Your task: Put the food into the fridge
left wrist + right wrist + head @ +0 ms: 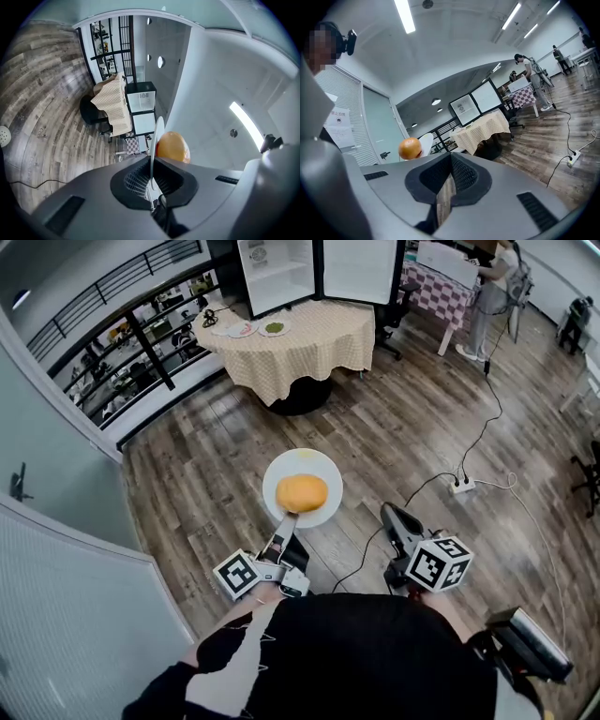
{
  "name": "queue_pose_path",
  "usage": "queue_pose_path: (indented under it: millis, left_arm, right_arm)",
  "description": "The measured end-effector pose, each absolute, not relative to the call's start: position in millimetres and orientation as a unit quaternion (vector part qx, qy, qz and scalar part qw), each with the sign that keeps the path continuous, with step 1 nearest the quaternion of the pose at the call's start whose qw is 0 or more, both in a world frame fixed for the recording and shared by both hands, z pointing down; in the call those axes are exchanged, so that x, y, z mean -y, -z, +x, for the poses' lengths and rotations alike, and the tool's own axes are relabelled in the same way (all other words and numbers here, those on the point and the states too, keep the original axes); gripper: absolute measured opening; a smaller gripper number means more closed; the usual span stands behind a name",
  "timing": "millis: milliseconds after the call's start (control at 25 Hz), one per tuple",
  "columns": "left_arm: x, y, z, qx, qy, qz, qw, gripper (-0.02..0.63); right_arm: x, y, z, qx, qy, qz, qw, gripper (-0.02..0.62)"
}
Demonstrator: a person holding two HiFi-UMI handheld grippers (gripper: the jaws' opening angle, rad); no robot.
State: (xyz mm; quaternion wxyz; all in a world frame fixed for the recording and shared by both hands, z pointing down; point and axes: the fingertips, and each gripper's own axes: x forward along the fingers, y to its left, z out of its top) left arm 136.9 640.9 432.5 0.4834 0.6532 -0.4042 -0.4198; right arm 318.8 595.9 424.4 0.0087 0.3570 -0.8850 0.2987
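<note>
Jaws of the left gripper [289, 518] shut tight on the near rim of a white plate [277, 471], the thin edge pinched right between them. On the plate, one round orange food [302, 492], sitting near the middle. Plate held out in front of the body, up in the air over the wood floor [394, 418], touching nothing but the jaws. In the left gripper view, plate seen edge-on as a thin white line, with the food bulging out on its right side.

Jaws of the right gripper [390, 513] together at the tips, with nothing between them, only floor showing through the slim gap lower down. Right gripper near the left one, a bit to the right of the plate and not touching it. In the right gripper view, plate and food seen off to the left.

Far ahead, the fridge [275, 276], white inside, standing open. Right in front of it, a round tabletop [309, 343] under a checked cloth, with two small plates [242, 329] near its far edge. Food and plate well apart from the fridge, not in it yet. A white power strip [461, 487] on the floor to the right, with a black cord running off. A person [492, 287] standing far off at the top right, by another checked tabletop.
</note>
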Motion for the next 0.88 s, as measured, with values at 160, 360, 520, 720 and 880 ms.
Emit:
queue_pose_path:
  millis: [160, 360, 520, 720, 880]
  left_arm:
    - [-623, -432, 114, 0.403, 0.42, 0.65, 0.488, 0.017]
    - [-593, -427, 85, 0.394, 0.418, 0.657, 0.488, 0.017]
    - [-563, -418, 57, 0.38, 0.409, 0.673, 0.485, 0.017]
    - [-531, -406, 17, 0.364, 0.401, 0.686, 0.486, 0.017]
    - [-509, -396, -13, 0.356, 0.389, 0.697, 0.486, 0.017]
  right_arm:
    - [-579, -425, 302, 0.876, -0.312, 0.369, 0.002, 0.015]
    - [-555, -422, 278, 0.867, -0.316, 0.386, -0.007, 0.015]
    - [-533, -414, 250, 0.863, -0.309, 0.398, -0.022, 0.015]
    - [-510, -405, 209, 0.858, -0.306, 0.411, -0.035, 0.015]
    - [-495, -402, 177, 0.853, -0.309, 0.418, -0.04, 0.015]
